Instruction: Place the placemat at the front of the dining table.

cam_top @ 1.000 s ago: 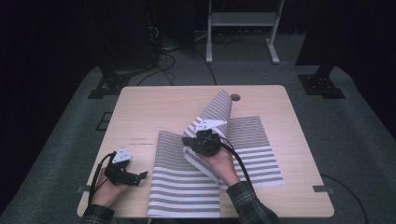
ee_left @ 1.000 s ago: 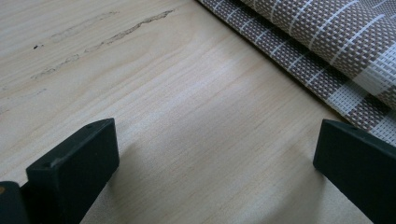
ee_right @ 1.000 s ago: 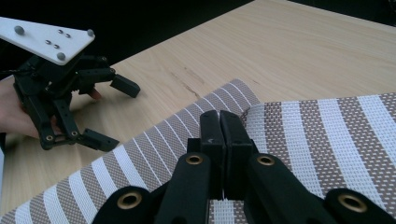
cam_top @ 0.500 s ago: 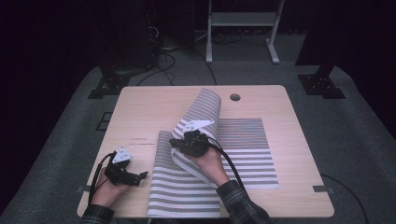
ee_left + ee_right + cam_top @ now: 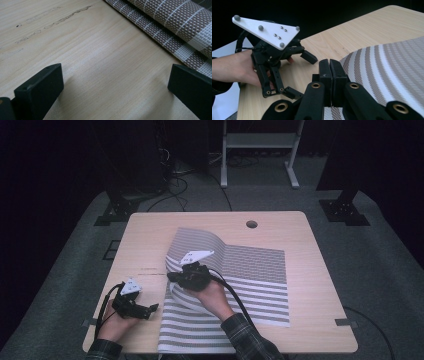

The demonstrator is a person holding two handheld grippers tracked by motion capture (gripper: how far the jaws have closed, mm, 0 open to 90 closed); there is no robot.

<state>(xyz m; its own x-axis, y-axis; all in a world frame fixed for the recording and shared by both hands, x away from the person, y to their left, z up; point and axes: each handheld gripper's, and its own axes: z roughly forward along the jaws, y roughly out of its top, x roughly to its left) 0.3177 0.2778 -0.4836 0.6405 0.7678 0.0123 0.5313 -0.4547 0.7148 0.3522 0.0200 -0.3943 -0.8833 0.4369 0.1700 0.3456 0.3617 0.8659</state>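
The right gripper (image 5: pixel 172 276) pinches the striped mat (image 5: pixel 250 280), folding it leftward; the left gripper (image 5: pixel 152 309) rests on the worktop (image 5: pixel 150 240) near-left, fingers open.

- Table (image 5: pixel 310 235): light wood, rounded corners, lying under the left gripper (image 5: pixel 150 309) and the right gripper (image 5: pixel 172 276).
- Round hole (image 5: pixel 251 224): in the tabletop, well beyond the right gripper, near the far edge.
- Scratch marks (image 5: pixel 62 18): dark, thin, on the wood ahead of the left gripper.
- Carpet (image 5: pixel 380 270): grey, around the table.
- White stand (image 5: pixel 257 140): on the floor, far beyond the right gripper.
- Cables (image 5: pixel 175 185): black, on the floor, far beyond the left gripper.
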